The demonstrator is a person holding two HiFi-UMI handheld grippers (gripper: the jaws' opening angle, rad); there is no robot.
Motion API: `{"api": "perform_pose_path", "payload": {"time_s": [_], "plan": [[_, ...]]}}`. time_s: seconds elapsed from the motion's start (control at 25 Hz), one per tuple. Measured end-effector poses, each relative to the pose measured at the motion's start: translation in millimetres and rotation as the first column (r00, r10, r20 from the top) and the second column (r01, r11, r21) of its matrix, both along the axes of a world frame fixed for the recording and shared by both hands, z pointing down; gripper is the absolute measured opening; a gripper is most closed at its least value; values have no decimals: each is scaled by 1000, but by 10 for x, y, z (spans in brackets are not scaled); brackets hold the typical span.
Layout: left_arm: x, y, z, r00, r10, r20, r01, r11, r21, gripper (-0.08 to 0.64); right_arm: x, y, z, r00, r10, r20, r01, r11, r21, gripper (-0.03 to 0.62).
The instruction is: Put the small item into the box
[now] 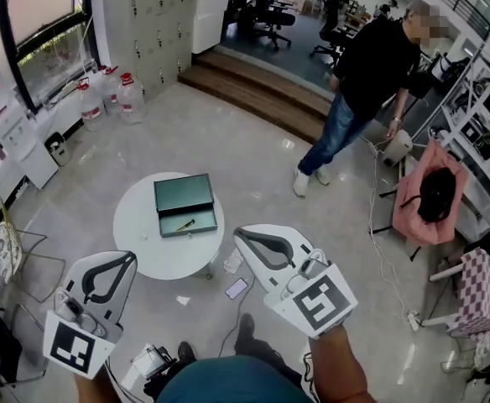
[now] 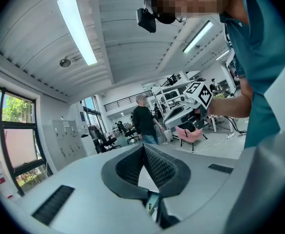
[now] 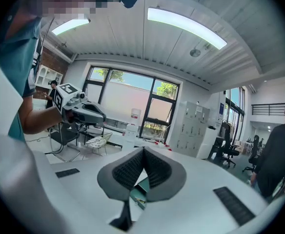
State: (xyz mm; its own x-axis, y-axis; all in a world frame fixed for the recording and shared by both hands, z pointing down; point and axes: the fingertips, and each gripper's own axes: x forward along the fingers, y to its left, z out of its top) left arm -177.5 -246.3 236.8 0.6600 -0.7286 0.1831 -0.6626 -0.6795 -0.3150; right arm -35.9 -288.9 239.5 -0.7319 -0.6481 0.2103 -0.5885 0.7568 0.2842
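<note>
A dark green box (image 1: 186, 206) lies open on the round white table (image 1: 144, 242), its lid behind its tray. A small thin yellow-and-dark item (image 1: 185, 224) lies inside the tray. My left gripper (image 1: 130, 258) hovers near the table's front left, raised above it, jaws shut and empty. My right gripper (image 1: 238, 232) hangs just right of the table, also shut with nothing held. In the right gripper view the pads meet at the tip (image 3: 143, 151), and a corner of the box (image 3: 143, 186) shows below them. The left gripper (image 2: 144, 147) has its pads together.
A person (image 1: 362, 74) stands on the floor beyond the table. A pink chair (image 1: 430, 196) with a black bag is at the right, with cables nearby. Water bottles (image 1: 111, 91) line the left wall. A phone (image 1: 237, 288) lies on the floor by the table.
</note>
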Motion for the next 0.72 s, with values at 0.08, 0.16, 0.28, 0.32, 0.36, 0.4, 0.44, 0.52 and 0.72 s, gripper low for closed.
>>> {"api": "perform_pose_path", "payload": {"time_s": [0.08,0.16,0.28,0.32,0.36,0.4,0.44,0.52,0.72], "plan": [[-83,81,-29,1000,1,-6,-1,1000,0,18,-50,72,-64,1000,6,-5,-6,1000,6,37],[-170,152,-31,1000,4,-6,-4,1000,2,18,-114,138,-94,1000,11,-8,-10,1000,8,37],[-262,262,-22,1000,10,7,-10,1000,5,18,-182,248,-115,1000,12,-11,-12,1000,10,37],[-284,294,-27,1000,13,13,-13,1000,8,18,-198,284,-126,1000,13,-10,-13,1000,10,37],[-300,325,-39,1000,16,14,-16,1000,11,18,-210,319,-140,1000,14,-9,-14,1000,12,37],[-309,354,-54,1000,15,8,-16,1000,13,18,-218,353,-152,1000,15,-10,-14,1000,13,37],[-310,382,-68,1000,15,1,-15,1000,14,18,-220,383,-160,1000,15,-11,-15,1000,14,37],[-289,428,-89,1000,24,6,-24,999,23,18,-211,428,-175,1000,16,-11,-16,1000,13,37],[-206,532,-161,996,70,63,-74,996,57,18,-178,526,-247,1000,14,-11,-14,1000,10,37]]}}
